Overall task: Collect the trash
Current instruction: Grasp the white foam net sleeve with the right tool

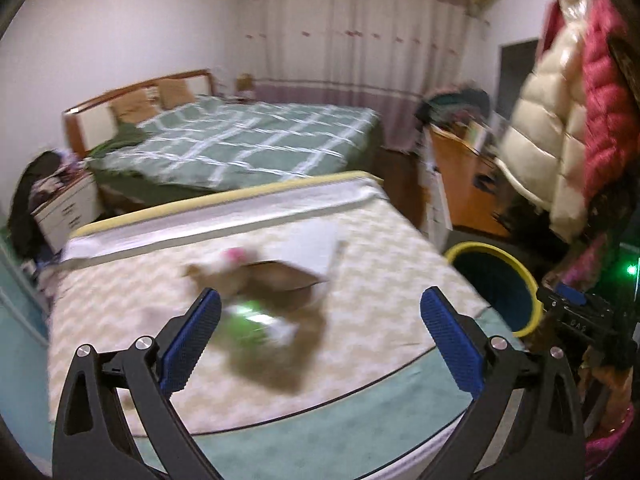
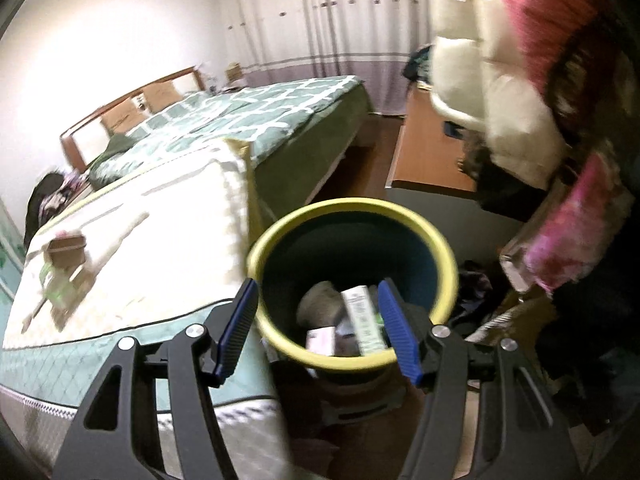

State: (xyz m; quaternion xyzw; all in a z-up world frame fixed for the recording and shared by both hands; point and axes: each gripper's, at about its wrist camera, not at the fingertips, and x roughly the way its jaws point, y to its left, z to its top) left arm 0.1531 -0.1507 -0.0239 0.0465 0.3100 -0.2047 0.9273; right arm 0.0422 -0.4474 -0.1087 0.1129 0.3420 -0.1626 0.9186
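Observation:
A blurred pile of trash lies on the near mattress (image 1: pixel 380 264): a brown cardboard box (image 1: pixel 280 276), a green wrapper (image 1: pixel 252 320), a pink scrap (image 1: pixel 236 256) and a white sheet (image 1: pixel 312 244). My left gripper (image 1: pixel 320 328) is open and empty above the mattress, with the green wrapper near its left finger. A dark bin with a yellow rim (image 2: pixel 400 208) stands on the floor beside the mattress; it also shows in the left wrist view (image 1: pixel 524 276). It holds a white-green box (image 2: pixel 362 312) and other scraps. My right gripper (image 2: pixel 318 320) is open and empty just above the bin. The trash pile (image 2: pixel 66 264) lies far to its left.
A green-quilted bed (image 1: pixel 248 140) stands behind the mattress. An orange wooden desk (image 1: pixel 460 172) and hanging puffer coats (image 1: pixel 560 112) are at the right. Clothes and bags (image 2: pixel 516 312) clutter the floor right of the bin. A nightstand (image 1: pixel 68 208) stands at the left.

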